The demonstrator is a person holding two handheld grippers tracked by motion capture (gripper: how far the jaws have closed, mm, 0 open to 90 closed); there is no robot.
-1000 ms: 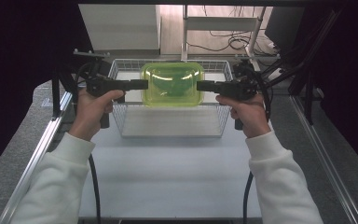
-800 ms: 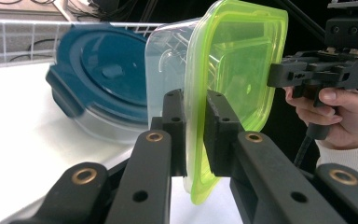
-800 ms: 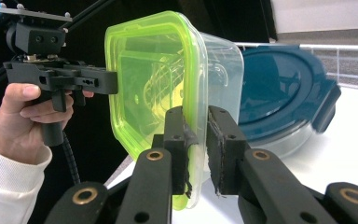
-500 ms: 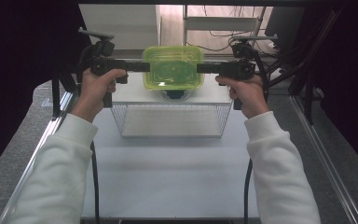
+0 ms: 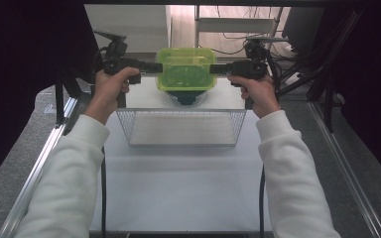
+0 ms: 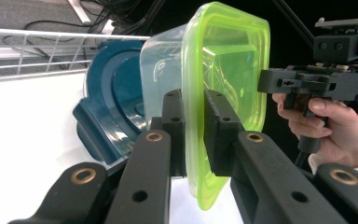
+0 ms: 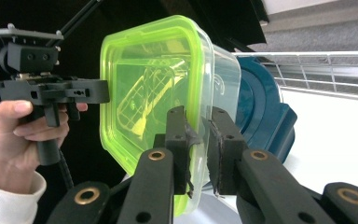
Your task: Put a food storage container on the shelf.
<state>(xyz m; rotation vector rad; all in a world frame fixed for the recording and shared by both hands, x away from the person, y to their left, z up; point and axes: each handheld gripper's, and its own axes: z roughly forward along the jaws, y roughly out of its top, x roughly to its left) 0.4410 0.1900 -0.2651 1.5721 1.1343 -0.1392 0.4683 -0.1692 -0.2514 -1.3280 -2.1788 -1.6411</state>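
The white table (image 5: 178, 188) lies bare between the sleeves, the wire basket (image 5: 181, 126) bars the middle, and just behind it a dark blue container (image 5: 186, 97) sits beneath the tong-held green-lidded container (image 5: 186, 69).

Both hand-held grippers (image 5: 154, 68) (image 5: 216, 69) clamp green-lidded container (image 5: 185, 69) beyond wire basket (image 5: 181, 126)

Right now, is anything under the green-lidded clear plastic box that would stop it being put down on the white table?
Yes. A dark blue plastic container sits on the white table right below the green-lidded clear box, just beyond the wire basket. Both the left gripper and right gripper clamp the box's rim.
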